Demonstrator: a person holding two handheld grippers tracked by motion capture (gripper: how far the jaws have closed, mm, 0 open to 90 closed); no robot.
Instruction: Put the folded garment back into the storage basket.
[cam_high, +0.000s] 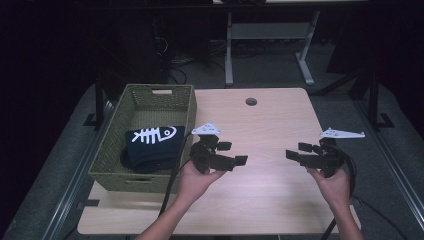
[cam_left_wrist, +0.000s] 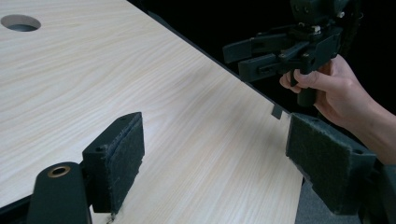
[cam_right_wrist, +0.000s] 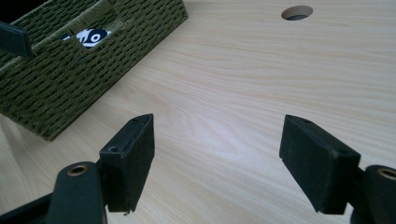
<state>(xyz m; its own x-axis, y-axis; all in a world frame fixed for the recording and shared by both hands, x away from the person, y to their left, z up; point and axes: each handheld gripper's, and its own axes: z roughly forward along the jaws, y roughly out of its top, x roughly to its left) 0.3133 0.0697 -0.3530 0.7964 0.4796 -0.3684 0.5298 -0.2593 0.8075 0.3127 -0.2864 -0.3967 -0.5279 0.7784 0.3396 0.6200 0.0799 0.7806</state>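
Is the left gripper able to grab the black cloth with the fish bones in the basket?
Probably yes. The left gripper is open and empty, right beside the basket. The black cloth lies uncovered on top, so only the basket's wall must be cleared.

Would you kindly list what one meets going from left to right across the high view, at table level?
Green woven rectangular basket → black folded cloth with a white fish skeleton → left black hand-held gripper → right black hand-held gripper.
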